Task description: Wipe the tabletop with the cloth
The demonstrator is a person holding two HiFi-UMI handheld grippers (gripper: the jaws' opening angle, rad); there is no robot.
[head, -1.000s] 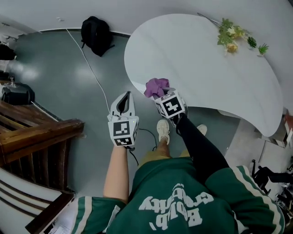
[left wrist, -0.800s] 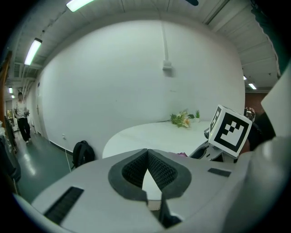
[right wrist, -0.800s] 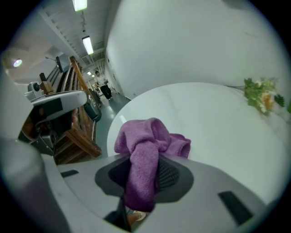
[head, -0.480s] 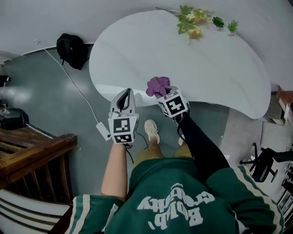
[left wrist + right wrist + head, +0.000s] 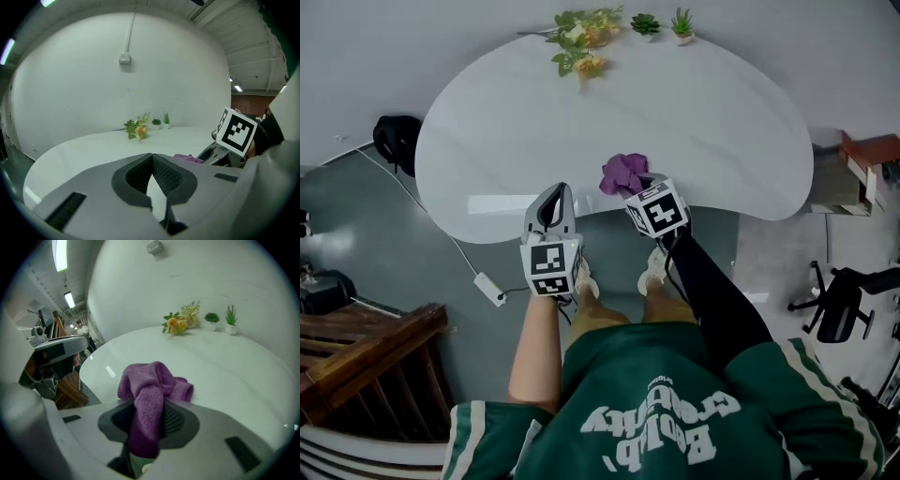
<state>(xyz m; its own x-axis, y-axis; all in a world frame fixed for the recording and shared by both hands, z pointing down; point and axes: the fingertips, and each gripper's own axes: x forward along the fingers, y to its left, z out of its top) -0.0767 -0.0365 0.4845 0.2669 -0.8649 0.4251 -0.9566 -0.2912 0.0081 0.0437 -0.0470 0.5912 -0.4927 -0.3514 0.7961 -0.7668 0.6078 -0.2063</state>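
1. Hovering by the near edge of the white tabletop (image 5: 703,122), the left gripper (image 5: 152,157) is pressing its jaws together on nothing.
2. The right gripper (image 5: 636,184) is pinching the bunched purple cloth (image 5: 150,390) over that edge.
3. Flowers (image 5: 581,42) are lying at the far edge.

One white bean-shaped table (image 5: 722,122) carries one crumpled purple cloth (image 5: 623,172), one spray of yellow flowers with green leaves (image 5: 581,42) and two small potted green plants (image 5: 645,24) (image 5: 682,24). Two grippers show: the left gripper (image 5: 553,208) and the right gripper (image 5: 652,204). One black backpack (image 5: 397,141) lies on the floor.
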